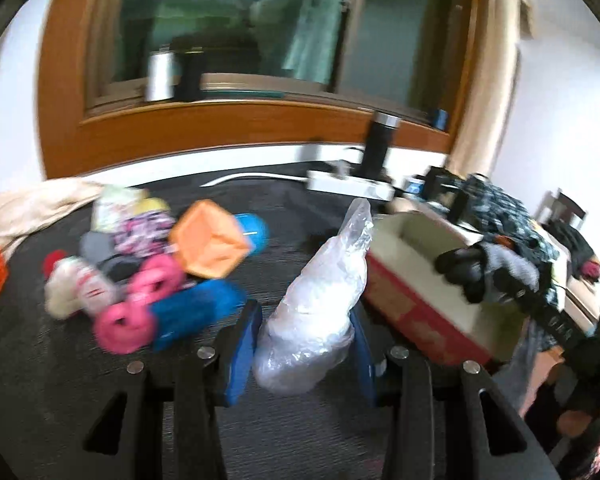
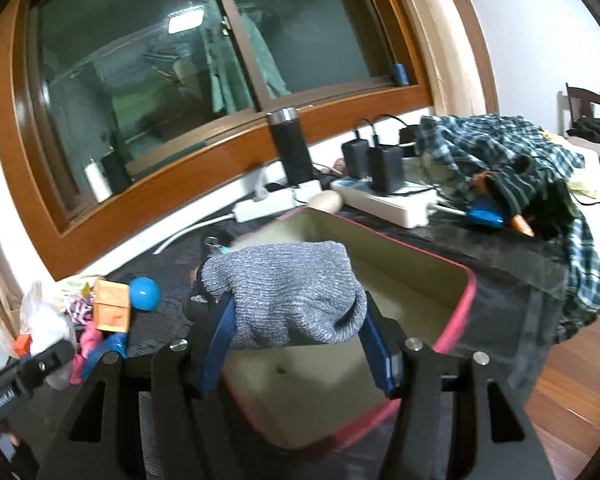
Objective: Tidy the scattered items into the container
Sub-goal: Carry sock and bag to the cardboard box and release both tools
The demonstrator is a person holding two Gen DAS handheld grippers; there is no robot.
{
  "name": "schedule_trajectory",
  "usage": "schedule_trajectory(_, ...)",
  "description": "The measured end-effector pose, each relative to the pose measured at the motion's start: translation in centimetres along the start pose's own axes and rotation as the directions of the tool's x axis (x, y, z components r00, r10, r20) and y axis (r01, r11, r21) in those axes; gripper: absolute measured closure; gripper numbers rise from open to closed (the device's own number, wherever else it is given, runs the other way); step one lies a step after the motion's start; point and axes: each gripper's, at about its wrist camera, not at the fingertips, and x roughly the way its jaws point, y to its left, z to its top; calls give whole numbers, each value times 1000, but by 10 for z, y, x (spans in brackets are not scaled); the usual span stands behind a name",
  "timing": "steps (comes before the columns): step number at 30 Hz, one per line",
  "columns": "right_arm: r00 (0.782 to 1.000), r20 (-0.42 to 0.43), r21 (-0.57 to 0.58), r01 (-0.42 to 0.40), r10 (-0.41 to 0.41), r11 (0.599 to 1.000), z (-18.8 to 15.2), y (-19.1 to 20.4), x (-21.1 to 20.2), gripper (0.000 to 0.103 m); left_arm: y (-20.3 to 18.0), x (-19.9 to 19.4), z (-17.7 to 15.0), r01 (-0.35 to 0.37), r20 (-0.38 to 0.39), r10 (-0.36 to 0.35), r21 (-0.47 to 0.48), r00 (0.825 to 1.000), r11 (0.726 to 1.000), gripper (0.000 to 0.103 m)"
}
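While the left gripper (image 1: 306,344) is hovering low over the dark bench (image 1: 292,208), jaws pinching a crumpled clear plastic bag (image 1: 320,312), the right gripper (image 2: 296,344) is holding a grey knit sock (image 2: 288,288) above the pink-rimmed container (image 2: 452,320), jaws clamped on it. Left view is blurring the toy pile (image 1: 148,264).

Dim indoor light, ceiling lamp (image 2: 185,22) glaring in window, motion blur, fisheye-bent black corners
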Motion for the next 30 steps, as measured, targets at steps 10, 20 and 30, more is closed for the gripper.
schedule_trajectory(10, 998, 1, 19, 60, -60, 998, 8, -24, -1, 38, -81, 39, 32, 154, -3, -154, 78, 988, 985, 58)
schedule_trajectory(20, 993, 43, 39, 112, -114, 993, 12, -32, -4, 34, -96, 70, 40, 214, -26, -213, 79, 977, 974, 30)
schedule_trajectory(30, 993, 37, 63, 106, -108, 992, 8, -32, -2, 32, -72, 70, 36, 187, -38, -187, 1, 982, 982, 30)
